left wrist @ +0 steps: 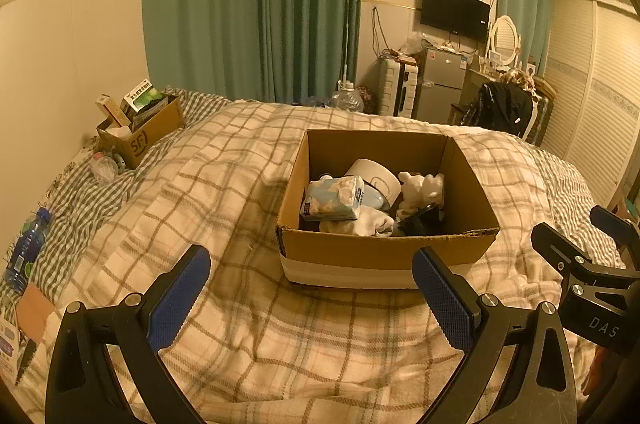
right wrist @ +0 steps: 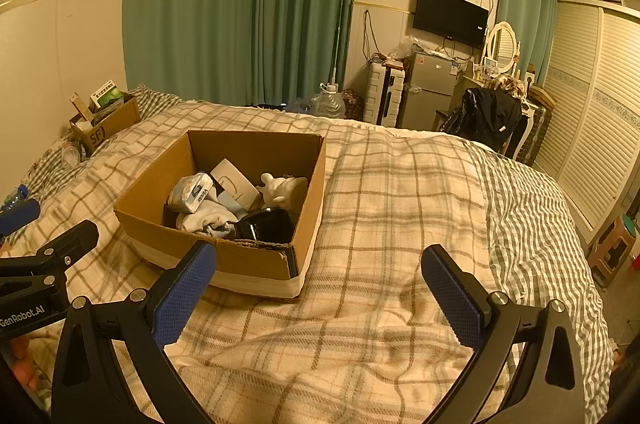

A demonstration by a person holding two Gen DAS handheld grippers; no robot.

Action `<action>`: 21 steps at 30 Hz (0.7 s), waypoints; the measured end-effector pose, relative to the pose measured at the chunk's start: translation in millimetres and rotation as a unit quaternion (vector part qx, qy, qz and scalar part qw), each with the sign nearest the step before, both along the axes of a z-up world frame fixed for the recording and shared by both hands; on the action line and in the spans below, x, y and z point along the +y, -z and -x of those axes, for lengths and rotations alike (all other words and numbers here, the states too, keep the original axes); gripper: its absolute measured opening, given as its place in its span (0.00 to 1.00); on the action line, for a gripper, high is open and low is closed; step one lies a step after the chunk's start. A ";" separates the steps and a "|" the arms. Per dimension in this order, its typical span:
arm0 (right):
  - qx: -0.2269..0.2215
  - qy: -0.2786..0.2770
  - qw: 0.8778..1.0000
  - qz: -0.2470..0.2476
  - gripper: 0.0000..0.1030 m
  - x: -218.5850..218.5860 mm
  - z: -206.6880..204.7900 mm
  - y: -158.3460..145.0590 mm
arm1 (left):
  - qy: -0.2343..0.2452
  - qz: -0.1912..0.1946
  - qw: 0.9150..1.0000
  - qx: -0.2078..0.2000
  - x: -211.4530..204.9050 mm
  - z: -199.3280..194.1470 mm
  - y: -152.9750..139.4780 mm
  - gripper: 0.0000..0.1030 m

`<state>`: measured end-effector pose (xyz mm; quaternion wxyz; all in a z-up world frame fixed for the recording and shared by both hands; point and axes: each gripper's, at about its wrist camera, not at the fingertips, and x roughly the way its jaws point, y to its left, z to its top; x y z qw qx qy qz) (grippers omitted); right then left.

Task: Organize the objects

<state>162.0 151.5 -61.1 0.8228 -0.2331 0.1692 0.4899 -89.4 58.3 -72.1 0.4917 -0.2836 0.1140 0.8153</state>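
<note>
Box of clutter dead ahead of the left fingers

Cardboard box (left wrist: 388,207) lies centred beyond the left gripper (left wrist: 311,300), ahead-left of the right gripper (right wrist: 319,300) — both spread wide, empty — left looks nearer

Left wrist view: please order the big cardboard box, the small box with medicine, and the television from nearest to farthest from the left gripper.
1. The big cardboard box, straight ahead of the open left gripper on the blanket.
2. The small box, far left by the wall.
3. The television, on the far wall, upper right.
</note>
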 end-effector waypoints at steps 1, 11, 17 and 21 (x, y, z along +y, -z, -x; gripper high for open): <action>0.000 0.000 1.000 0.000 1.00 0.1 0.0 0.0 | 0.001 0.000 1.000 0.000 0.0 -0.3 0.0 1.00; 0.001 0.000 1.000 -0.001 1.00 0.1 -0.3 0.1 | 0.009 0.003 1.000 0.003 0.9 -1.8 0.9 1.00; 0.002 0.002 1.000 0.002 1.00 0.5 -0.9 1.4 | 0.012 0.004 1.000 0.003 1.4 -2.7 1.8 1.00; 0.001 0.001 1.000 0.003 1.00 1.2 0.3 3.1 | 0.012 0.004 1.000 0.002 1.4 -2.9 2.4 1.00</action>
